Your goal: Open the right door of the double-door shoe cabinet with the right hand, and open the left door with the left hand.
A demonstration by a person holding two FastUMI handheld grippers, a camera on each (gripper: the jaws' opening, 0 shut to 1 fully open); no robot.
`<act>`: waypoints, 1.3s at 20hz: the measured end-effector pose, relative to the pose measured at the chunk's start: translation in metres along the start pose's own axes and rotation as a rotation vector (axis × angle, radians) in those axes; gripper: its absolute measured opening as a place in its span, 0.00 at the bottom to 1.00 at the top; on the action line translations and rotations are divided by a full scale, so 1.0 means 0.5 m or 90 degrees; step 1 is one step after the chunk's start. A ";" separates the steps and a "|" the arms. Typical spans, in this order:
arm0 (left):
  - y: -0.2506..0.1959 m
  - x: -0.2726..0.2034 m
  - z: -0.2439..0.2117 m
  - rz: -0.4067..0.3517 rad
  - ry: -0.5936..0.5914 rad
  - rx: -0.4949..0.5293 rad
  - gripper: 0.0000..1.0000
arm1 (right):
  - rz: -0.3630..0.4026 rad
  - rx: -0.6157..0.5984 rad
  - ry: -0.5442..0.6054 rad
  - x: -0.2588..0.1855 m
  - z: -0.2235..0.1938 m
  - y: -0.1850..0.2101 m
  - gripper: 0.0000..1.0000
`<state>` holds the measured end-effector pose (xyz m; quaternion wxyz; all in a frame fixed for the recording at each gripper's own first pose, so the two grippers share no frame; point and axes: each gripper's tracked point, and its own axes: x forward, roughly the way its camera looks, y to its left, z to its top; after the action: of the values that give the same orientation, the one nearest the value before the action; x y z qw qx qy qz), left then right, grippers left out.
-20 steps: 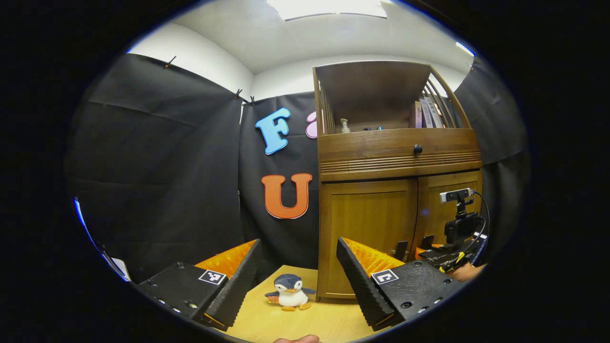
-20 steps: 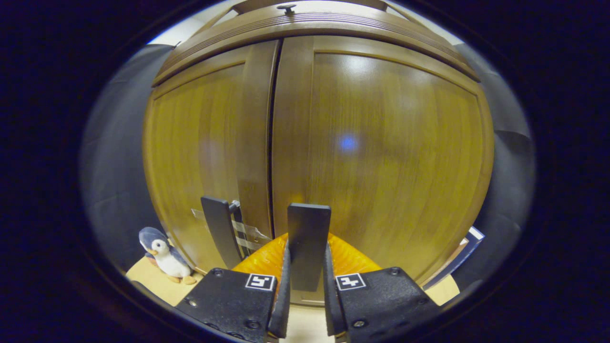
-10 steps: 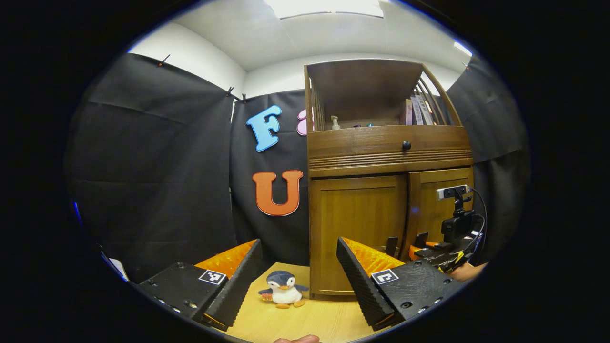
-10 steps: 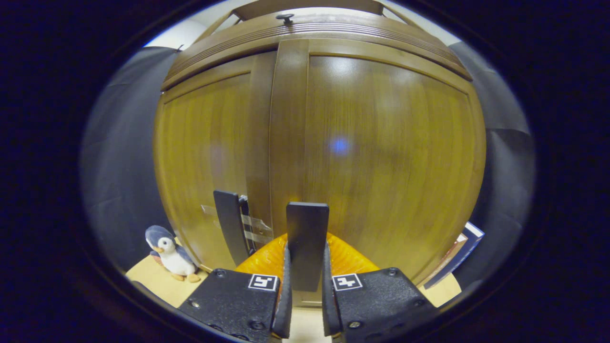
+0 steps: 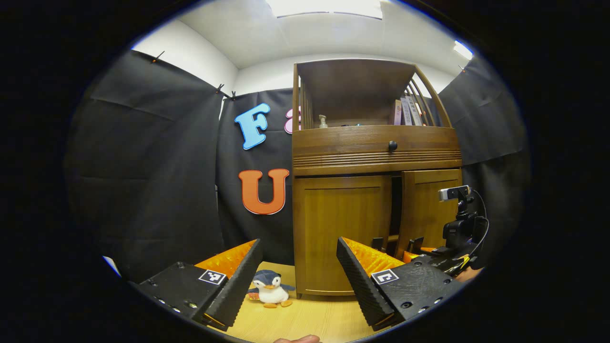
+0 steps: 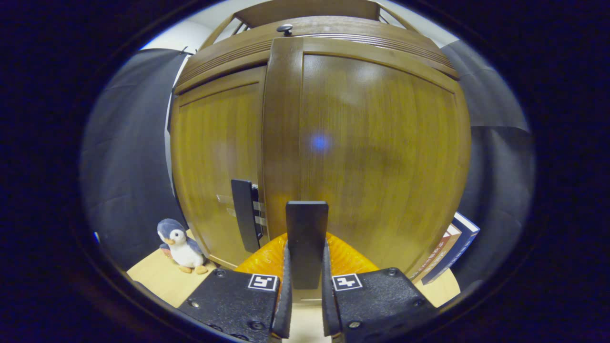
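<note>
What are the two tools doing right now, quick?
Left tool: open, holding nothing.
Right tool: closed on the right door's handle.

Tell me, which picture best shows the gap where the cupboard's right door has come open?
The left gripper view: the right door stands ajar, a dark gap beside the left door. The right gripper view sits close, showing mostly the right door's face.
</note>
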<state>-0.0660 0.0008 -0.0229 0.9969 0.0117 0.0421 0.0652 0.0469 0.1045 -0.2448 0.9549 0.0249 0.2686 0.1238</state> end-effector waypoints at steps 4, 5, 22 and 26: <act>-0.028 0.008 -0.003 -0.025 0.005 -0.002 0.95 | 0.013 0.003 -0.003 -0.042 -0.010 -0.009 0.29; -0.033 0.011 -0.005 -0.032 0.006 -0.005 0.95 | 0.013 0.001 -0.005 -0.050 -0.014 -0.012 0.29; -0.183 0.052 -0.016 -0.149 0.024 -0.019 0.95 | 0.005 0.013 -0.002 -0.201 -0.052 -0.089 0.29; -0.209 0.056 -0.027 -0.168 0.035 -0.023 0.95 | -0.007 0.016 0.003 -0.224 -0.059 -0.107 0.27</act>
<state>-0.0260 -0.0991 -0.0419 0.9954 -0.0135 0.0691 -0.0657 -0.0489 0.0240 -0.2196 0.9546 0.0352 0.2723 0.1155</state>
